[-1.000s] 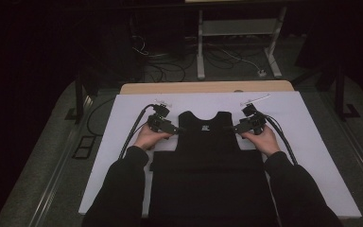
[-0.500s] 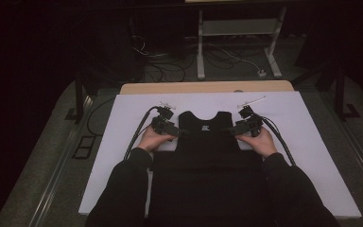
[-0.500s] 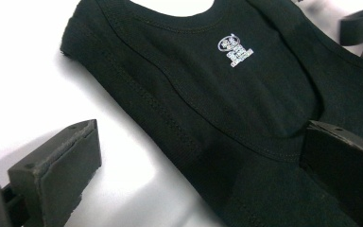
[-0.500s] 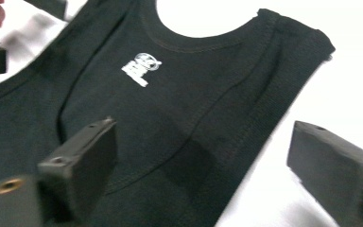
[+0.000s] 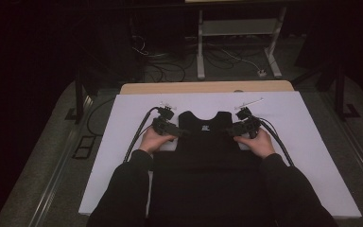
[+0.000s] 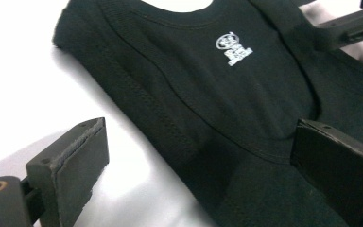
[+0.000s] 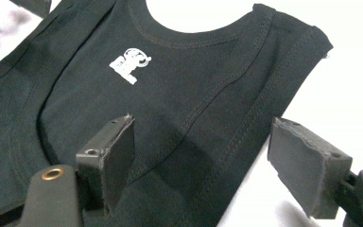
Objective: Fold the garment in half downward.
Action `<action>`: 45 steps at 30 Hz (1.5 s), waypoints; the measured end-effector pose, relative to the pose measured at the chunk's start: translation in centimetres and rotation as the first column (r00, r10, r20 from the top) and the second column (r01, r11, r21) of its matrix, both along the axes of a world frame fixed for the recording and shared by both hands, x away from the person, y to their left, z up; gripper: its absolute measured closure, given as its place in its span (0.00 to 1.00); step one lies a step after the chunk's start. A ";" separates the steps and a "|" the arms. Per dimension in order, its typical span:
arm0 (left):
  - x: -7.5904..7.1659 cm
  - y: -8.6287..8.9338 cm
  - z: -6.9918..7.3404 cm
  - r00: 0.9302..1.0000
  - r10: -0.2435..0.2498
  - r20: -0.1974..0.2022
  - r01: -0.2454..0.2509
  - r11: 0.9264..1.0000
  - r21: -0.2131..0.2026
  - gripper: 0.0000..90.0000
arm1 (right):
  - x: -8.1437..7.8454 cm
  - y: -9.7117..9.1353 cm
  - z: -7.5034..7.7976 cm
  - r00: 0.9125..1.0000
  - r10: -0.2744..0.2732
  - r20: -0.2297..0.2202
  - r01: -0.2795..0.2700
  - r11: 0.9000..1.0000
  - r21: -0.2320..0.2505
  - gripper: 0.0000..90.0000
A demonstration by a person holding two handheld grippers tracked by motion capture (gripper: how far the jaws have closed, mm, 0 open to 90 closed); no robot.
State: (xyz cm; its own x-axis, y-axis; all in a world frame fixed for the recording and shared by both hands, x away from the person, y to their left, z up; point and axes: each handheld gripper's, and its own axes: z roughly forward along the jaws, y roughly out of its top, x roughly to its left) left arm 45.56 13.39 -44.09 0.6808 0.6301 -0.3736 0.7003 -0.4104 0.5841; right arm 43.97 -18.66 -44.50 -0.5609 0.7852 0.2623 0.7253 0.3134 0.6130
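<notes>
A black sleeveless shirt [image 5: 205, 146] lies flat on the white table top [image 5: 312, 132], collar away from me, with a small white logo [image 6: 234, 48] under the neckline. My left gripper [image 5: 182, 133] sits at the shirt's left shoulder. It is open, and the armhole hem [image 6: 170, 123] lies between its wide-apart jaws [image 6: 198, 137]. At the right shoulder, my right gripper [image 5: 231, 131] straddles the stitched armhole edge [image 7: 246, 127]. Its jaws have just been closing, with fabric between them, and the pads [image 7: 123, 146] still stand apart from the cloth.
A wooden table edge [image 5: 208, 87] shows beyond the white cover. On the dark floor behind are cables [image 5: 170, 61] and a grey metal stand [image 5: 236, 33]. Black-sleeved forearms [image 5: 127, 184] come in from the bottom, and thick gripper cables [image 5: 139, 132] trail along both sides.
Both hands stay at the shirt's shoulders, at most a touch closer together. The shirt has not moved.
</notes>
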 end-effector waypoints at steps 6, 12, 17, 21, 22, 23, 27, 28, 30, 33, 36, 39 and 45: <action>-0.3 -0.4 0.0 0.999 0.013 0.037 -0.014 0.999 0.035 0.13 | 0.0 0.4 -0.2 0.999 -0.037 0.023 0.037 0.999 -0.011 0.29; -0.5 -0.7 0.1 0.999 0.008 0.038 -0.009 0.999 0.037 0.27 | -0.2 0.8 -0.1 0.998 -0.046 0.038 0.047 0.999 -0.027 0.41; -0.6 -0.9 0.1 0.999 -0.003 0.039 0.001 0.999 0.040 0.39 | -0.6 1.1 0.0 0.998 -0.046 0.031 0.047 0.999 -0.027 0.50; -0.8 -1.1 0.0 0.999 0.007 0.036 -0.007 1.000 0.023 0.48 | -0.8 1.3 0.0 0.999 -0.041 0.026 0.042 0.999 -0.024 0.60; -0.9 -1.2 0.0 0.999 0.005 0.040 -0.006 1.000 0.024 0.50 | -0.8 1.4 0.0 0.999 -0.041 0.022 0.042 0.999 -0.022 0.61; -1.0 -1.3 0.0 0.999 0.014 0.044 -0.015 1.000 0.028 0.52 | -0.9 1.4 0.0 0.999 -0.047 0.018 0.048 0.999 -0.020 0.63; -1.3 -1.4 -0.1 0.999 0.003 0.035 -0.004 0.999 0.036 0.65 | -1.4 1.2 -0.2 0.997 -0.069 0.028 0.070 0.998 -0.008 0.71; -1.3 -1.4 0.0 1.000 0.007 0.025 -0.008 0.999 0.035 0.68 | -1.5 1.1 -0.2 0.997 -0.081 0.021 0.081 0.997 0.002 0.74; -1.3 -1.4 -0.1 1.000 0.013 0.004 -0.013 1.000 0.025 0.73 | -1.5 0.9 -0.2 0.995 -0.098 0.000 0.098 0.995 0.026 0.79; -1.3 -1.3 -0.2 1.000 0.021 -0.010 -0.020 1.000 0.022 0.81 | -1.6 0.8 -0.2 0.995 -0.096 -0.014 0.096 0.995 0.020 0.89; -1.4 -1.3 -0.4 1.000 0.026 -0.016 -0.025 1.000 0.010 0.89 | -1.9 0.8 -0.1 0.997 -0.069 -0.023 0.069 0.998 0.008 0.93; -1.8 -1.2 -0.5 1.000 0.025 -0.002 -0.025 1.000 -0.003 0.91 | -2.2 0.9 0.1 0.998 -0.055 -0.020 0.055 0.998 0.004 0.94; -2.4 -0.8 -0.4 0.999 0.038 -0.005 -0.038 0.999 -0.006 0.91 | -2.8 0.6 0.1 0.999 -0.049 -0.008 0.049 0.999 -0.004 0.94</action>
State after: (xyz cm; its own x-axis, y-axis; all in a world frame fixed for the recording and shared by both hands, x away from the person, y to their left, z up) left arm 43.15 12.58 -44.44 0.6547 0.6531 -0.3807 0.7180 -0.3797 0.5834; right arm 41.17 -18.03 -44.40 -0.5198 0.8126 0.2637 0.7445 0.2796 0.6062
